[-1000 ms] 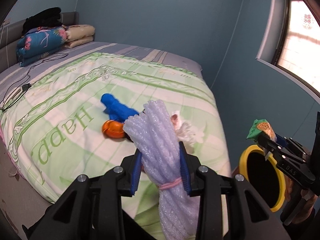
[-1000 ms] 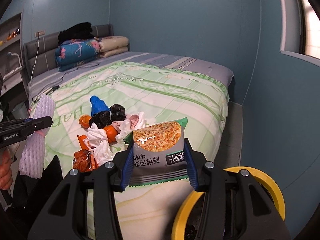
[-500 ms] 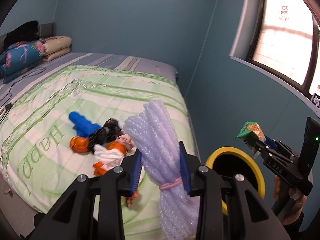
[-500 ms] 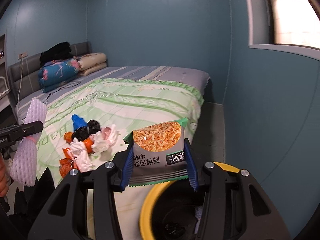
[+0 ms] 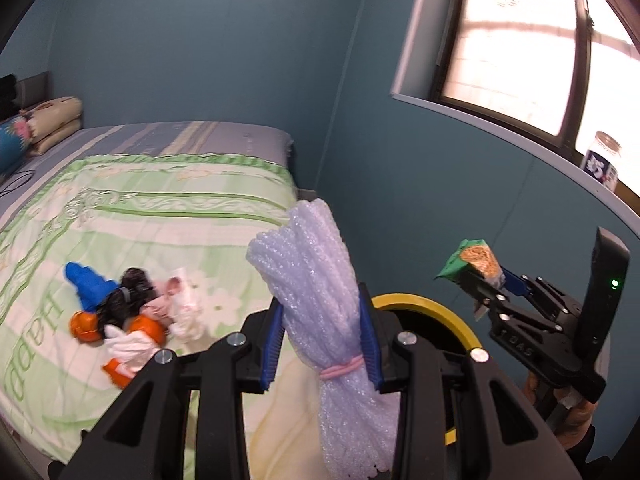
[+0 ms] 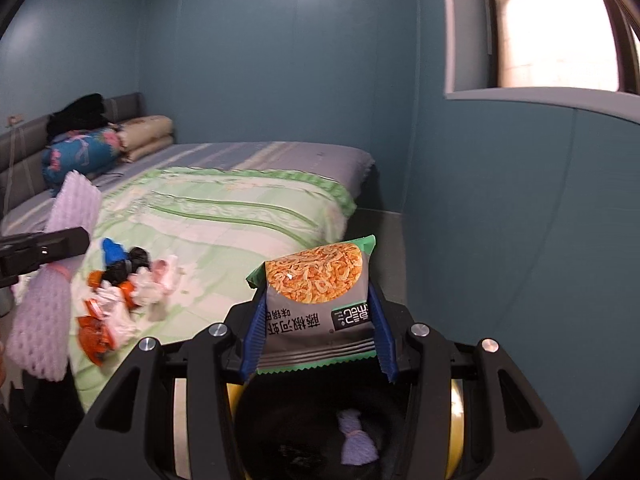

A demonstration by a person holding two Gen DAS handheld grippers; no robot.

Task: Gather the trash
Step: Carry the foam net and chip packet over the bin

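My left gripper is shut on a bundle of pale purple foam netting tied with a pink band, held beside the bed's edge; the bundle also shows in the right wrist view. My right gripper is shut on a grey-and-green snack packet, held right above the yellow-rimmed trash bin. The bin lies just right of my left gripper. A purple foam piece lies inside the bin. A pile of trash in blue, black, orange, white and pink lies on the bed.
The bed has a green patterned cover, with folded bedding at its head. Blue walls surround it. A window sill at the right holds a jar. A strip of floor runs between bed and wall.
Both grippers have swung right, away from the bed toward the bin. The right gripper with the packet now hangs over the bin's opening. Both still hold their items.
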